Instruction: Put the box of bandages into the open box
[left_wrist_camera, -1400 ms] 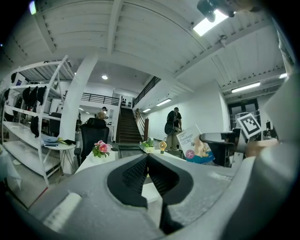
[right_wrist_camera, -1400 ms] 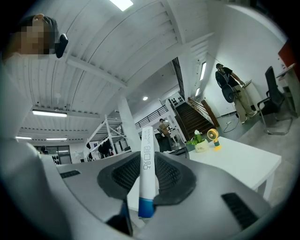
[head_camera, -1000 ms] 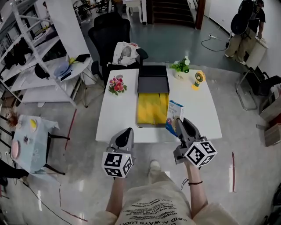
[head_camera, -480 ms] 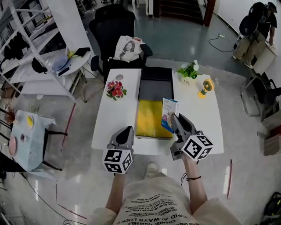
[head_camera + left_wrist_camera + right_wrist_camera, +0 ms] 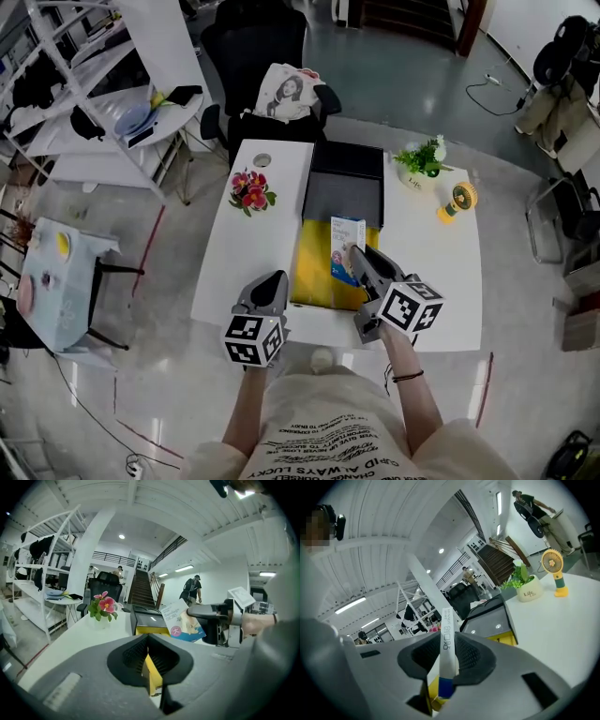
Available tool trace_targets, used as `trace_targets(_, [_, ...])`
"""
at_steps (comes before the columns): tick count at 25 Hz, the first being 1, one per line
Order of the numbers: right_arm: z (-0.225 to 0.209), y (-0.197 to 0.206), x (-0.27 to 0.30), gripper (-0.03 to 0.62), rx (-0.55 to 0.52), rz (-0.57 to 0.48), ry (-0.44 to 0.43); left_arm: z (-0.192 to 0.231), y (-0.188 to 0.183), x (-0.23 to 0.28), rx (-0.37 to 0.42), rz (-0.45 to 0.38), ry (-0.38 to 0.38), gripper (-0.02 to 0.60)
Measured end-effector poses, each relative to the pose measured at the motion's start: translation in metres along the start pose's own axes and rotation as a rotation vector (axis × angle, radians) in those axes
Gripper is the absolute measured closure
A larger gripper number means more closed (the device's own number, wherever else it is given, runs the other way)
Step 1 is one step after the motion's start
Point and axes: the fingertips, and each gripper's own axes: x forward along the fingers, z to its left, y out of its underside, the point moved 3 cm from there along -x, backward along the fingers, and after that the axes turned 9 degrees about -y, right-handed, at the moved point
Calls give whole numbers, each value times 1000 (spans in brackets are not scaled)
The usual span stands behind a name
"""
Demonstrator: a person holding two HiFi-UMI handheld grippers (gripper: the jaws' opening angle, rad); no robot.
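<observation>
change since earlier: right hand-held gripper (image 5: 356, 255) is carrying the box of bandages (image 5: 346, 242) leftward. Before, it was hanging at the open box's right rim; now it is hanging over the yellow tray of the open box (image 5: 314, 267), close to the dark raised lid.
left side since earlier: left hand-held gripper (image 5: 273, 280) is keeping to the near edge of the surface (image 5: 253, 248), only drifting a little.
right hand-held gripper state: jaws are clamping narrow on the box of bandages (image 5: 446, 618), pads pressing both broad faces, right hand-held gripper (image 5: 448, 639) showing it edge-on.
left hand-held gripper state: jaws are meeting at the tips with nothing between them; left hand-held gripper (image 5: 147, 638) is showing only a yellow sliver of tray through the slot.
head view only: box is standing upright over the tray; both arms and the whole surface are showing.
left gripper view only: printed face of the box of bandages (image 5: 180, 623) is tilting, nipped by the right hand-held gripper (image 5: 191, 613) coming in from the right, open box (image 5: 149, 619) sitting behind and below.
right gripper view only: thin spine with print; open box (image 5: 492, 620) is lying just beyond the jaws.
box vs gripper: box is sticking out forward and up past the right jaw tips, well apart from the left hand-held gripper.
contact with tray: cannot tell.
others: flowers (image 5: 248, 190), potted plant (image 5: 424, 159) and yellow fan (image 5: 458, 200) are standing on the surface.
</observation>
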Motion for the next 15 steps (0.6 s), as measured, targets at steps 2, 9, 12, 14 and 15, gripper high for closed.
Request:
trace_targets(2, [-4,7,10,502,29,36,-6,3,5,6,-3,24,0,560])
trace_targets(9, [-20,26,33,502,157,117,-2,13,20,22,-30,95,-8,559])
trace_targets(12, [-27,33,38,502,216,138,15,16,24,28,-38,119,-4,560])
trace_targets(14, [-30,37,43,502,261,147,16,19,25,32,-44,133,0,560])
trace_targets(15, [-31,39,45,502,291,154,18,21,26,35,-48,140,2,560])
